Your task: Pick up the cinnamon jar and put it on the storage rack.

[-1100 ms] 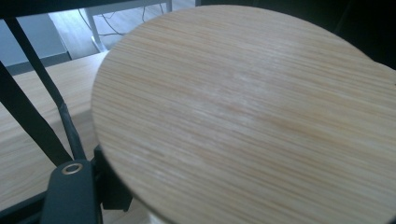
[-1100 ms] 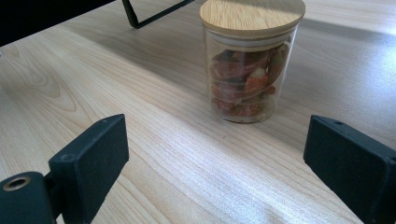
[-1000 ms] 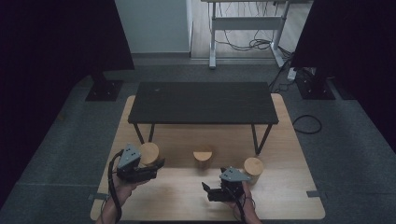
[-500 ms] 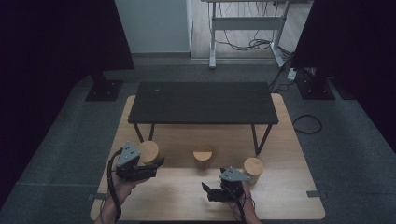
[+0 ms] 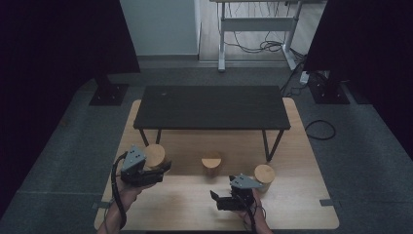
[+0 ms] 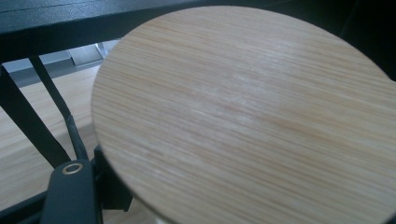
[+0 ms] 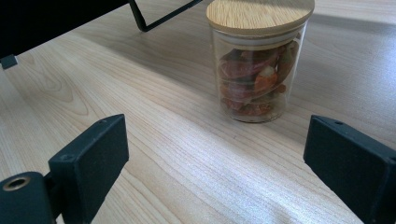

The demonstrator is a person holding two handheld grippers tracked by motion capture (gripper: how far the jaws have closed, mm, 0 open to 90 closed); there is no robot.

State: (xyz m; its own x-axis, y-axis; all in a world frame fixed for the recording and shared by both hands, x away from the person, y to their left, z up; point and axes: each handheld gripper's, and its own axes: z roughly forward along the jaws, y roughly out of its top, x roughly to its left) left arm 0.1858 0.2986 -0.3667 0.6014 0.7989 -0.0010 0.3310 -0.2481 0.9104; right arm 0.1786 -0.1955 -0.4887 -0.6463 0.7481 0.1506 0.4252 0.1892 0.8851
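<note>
Wooden lid [image 6: 252, 116] crowds my clamped left gripper's [image 5: 163, 168] view; right gripper [image 7: 217, 154] gapes empty, facing a dried-fruit jar [image 7: 257, 70].

Counter [image 5: 292, 214]: bare wood along the near edge between the two tongs, and toward the near right corner. Obstacles: black stand [image 5: 212, 107] spanning the far half, its legs planted mid-counter; left jar [image 5: 156, 155] by the left leg; middle jar [image 5: 211, 165] at centre; right jar [image 5: 264, 175] near the right leg. Open gaps between jars.
</note>
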